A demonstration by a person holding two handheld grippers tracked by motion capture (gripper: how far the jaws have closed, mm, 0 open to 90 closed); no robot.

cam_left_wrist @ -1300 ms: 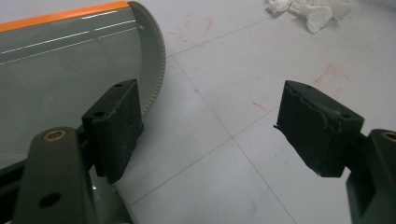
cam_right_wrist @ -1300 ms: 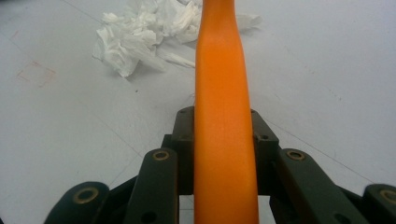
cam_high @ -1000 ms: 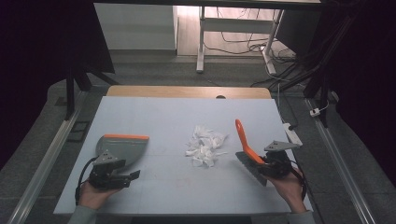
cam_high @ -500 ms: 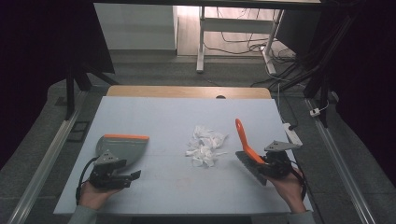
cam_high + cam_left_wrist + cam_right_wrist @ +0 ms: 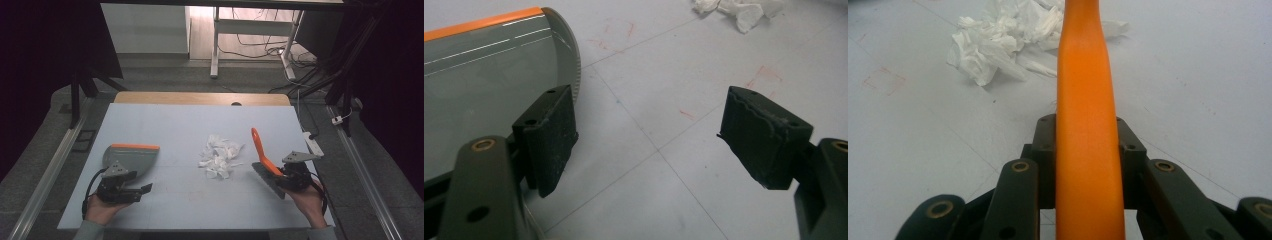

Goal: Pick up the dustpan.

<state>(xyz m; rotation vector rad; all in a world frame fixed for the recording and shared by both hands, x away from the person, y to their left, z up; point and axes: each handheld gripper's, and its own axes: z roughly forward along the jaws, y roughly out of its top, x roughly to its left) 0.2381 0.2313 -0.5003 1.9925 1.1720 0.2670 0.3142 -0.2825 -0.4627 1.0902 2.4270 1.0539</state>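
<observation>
A: On the counter (image 5: 165, 125), a pale blue sheet over a wooden top, the high view has a heap of crumpled tissue (image 5: 219, 156) in the middle. Around it are grey floor, cables and a white frame under dim light.

B: And left of the tissue?

A: A grey dustpan (image 5: 131, 159) with an orange edge lies flat. The left claw (image 5: 145, 189) sits just beside it on the near side, jaws apart. Right of the tissue, the right claw (image 5: 274, 172) is closed on an orange brush handle (image 5: 261, 150), which slants up toward the tissue.

B: What does the left gripper view add?

A: Faint red marks and thin grid lines on the counter (image 5: 659, 75). The left claw (image 5: 647, 135) gapes with nothing between its pads; one pad overlaps the dustpan (image 5: 484, 75), contact unclear. The tissue (image 5: 739, 10) lies beyond.

B: The right gripper view?

A: The brush handle (image 5: 1087, 125) clamped in the right claw (image 5: 1087, 150), running straight toward the tissue (image 5: 1008, 35).
</observation>
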